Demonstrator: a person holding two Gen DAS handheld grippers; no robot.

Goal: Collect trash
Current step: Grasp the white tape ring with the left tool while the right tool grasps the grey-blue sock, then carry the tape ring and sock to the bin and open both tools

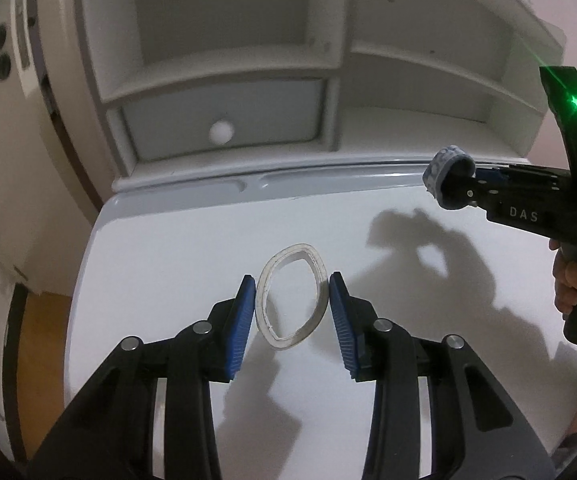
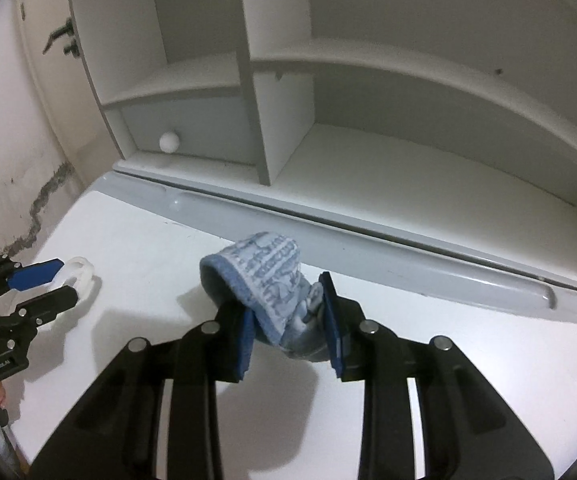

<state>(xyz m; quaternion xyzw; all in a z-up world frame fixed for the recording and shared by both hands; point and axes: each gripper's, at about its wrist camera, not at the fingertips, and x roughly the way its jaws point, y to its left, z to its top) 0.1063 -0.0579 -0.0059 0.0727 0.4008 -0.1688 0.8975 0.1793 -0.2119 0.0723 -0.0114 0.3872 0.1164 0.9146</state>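
Left wrist view shows a big white shelf unit (image 1: 248,60) behind a white desk (image 1: 168,240), with one closed drawer (image 1: 224,120) inside. The left gripper (image 1: 292,312) squeezes a plastic ring (image 1: 288,296) above the desk. The right gripper (image 2: 288,332) pinches a blue cloth (image 2: 264,280).

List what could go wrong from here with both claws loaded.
1. The left claw squeezes the thin white ring into an oval by its edges; it may spring out onto the desk.
2. The right claw pinches only the lower end of the blue patterned sleeve, so the sleeve could slip free while carried.
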